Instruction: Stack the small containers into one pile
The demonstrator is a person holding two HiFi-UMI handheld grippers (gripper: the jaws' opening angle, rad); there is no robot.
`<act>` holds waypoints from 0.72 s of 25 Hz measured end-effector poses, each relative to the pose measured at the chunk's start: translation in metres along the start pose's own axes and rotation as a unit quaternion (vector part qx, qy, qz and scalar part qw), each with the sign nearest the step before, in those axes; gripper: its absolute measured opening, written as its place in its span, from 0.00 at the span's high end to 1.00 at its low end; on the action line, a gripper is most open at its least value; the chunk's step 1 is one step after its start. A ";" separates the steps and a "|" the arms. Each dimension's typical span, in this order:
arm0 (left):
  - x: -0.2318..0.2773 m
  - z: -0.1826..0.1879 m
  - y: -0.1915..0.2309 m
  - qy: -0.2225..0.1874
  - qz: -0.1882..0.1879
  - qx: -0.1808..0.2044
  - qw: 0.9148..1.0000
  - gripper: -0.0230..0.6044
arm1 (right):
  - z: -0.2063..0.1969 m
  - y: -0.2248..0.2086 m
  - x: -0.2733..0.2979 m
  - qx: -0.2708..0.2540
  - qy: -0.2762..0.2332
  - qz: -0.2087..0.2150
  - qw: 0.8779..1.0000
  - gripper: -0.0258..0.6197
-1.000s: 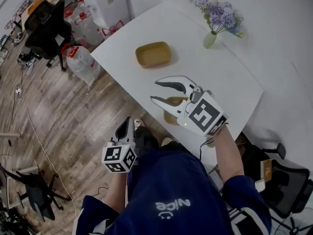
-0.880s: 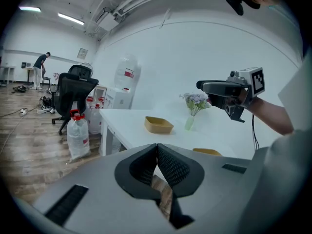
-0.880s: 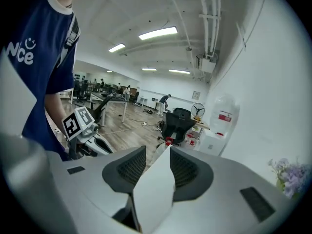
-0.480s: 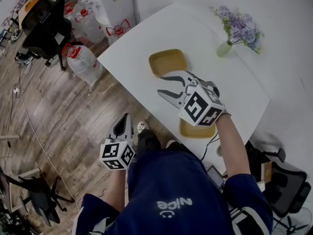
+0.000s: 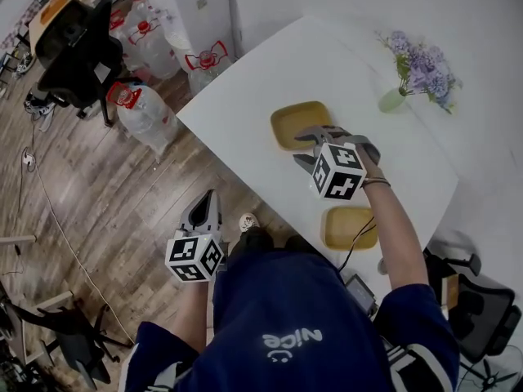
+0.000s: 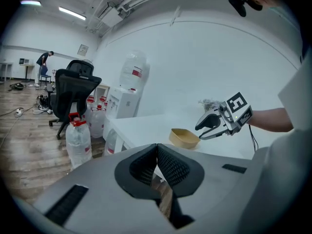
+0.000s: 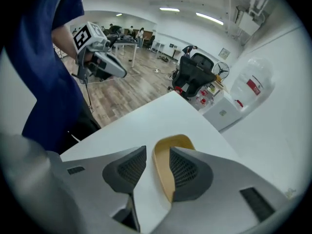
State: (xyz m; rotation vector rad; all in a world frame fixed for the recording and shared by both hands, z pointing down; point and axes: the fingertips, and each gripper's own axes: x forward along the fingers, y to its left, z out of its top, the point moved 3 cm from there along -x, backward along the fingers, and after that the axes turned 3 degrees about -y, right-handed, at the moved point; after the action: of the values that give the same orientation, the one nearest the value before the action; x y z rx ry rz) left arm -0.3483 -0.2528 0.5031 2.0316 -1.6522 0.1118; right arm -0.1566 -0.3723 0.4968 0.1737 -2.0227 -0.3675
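Two shallow yellow containers sit apart on the white table (image 5: 245, 113): a far container (image 5: 296, 121) and a near container (image 5: 349, 227) by the table's front edge. My right gripper (image 5: 304, 147) is open at the far container's near rim. In the right gripper view that rim (image 7: 165, 172) runs between the jaws, one pad (image 7: 185, 169) inside the container and the other outside, with a gap left. My left gripper (image 5: 204, 211) hangs shut and empty over the wooden floor, left of the table. From the left gripper view, the far container (image 6: 184, 138) and the right gripper (image 6: 207, 126) show ahead.
A vase of purple flowers (image 5: 417, 64) stands at the table's far right. Several water jugs (image 5: 139, 109), a white dispenser (image 5: 192, 6) and a black office chair (image 5: 78, 43) crowd the floor left of the table. Another chair (image 5: 478, 317) is at lower right.
My right gripper moved from above the near container to the far container, and its jaws now straddle that rim. The left gripper stayed shut by my side.
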 end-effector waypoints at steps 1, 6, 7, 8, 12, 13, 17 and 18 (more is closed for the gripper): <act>0.001 0.003 0.006 0.002 0.000 0.004 1.000 0.93 | -0.002 0.000 0.007 -0.004 0.014 0.006 1.000 0.70; 0.007 0.012 0.037 0.005 -0.014 0.035 0.999 0.93 | -0.009 -0.007 0.036 0.000 0.058 0.030 0.998 0.70; 0.008 0.012 0.041 0.005 -0.016 0.032 0.999 0.93 | -0.012 -0.008 0.039 0.002 0.064 0.033 0.997 0.70; 0.008 0.012 0.045 0.004 -0.018 0.030 0.999 0.93 | -0.015 -0.008 0.042 0.002 0.070 0.035 0.997 0.70; 0.008 0.019 0.054 -0.007 -0.015 0.018 1.000 0.93 | -0.028 -0.005 0.054 -0.013 0.108 0.058 0.992 0.71; 0.009 0.020 0.056 -0.011 -0.014 0.013 1.000 0.93 | -0.031 -0.004 0.057 -0.022 0.118 0.066 0.991 0.71; 0.008 0.018 0.067 -0.016 -0.006 -0.003 1.000 0.93 | -0.039 -0.001 0.069 -0.039 0.139 0.076 0.987 0.71; 0.007 0.017 0.071 -0.014 -0.004 -0.004 1.000 0.93 | -0.040 0.000 0.072 -0.039 0.143 0.080 0.986 0.72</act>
State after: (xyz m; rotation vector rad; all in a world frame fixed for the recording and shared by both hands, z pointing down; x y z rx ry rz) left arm -0.4168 -0.2748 0.5147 2.0422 -1.6588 0.0756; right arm -0.1546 -0.3996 0.5738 0.0134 -1.7227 -0.3010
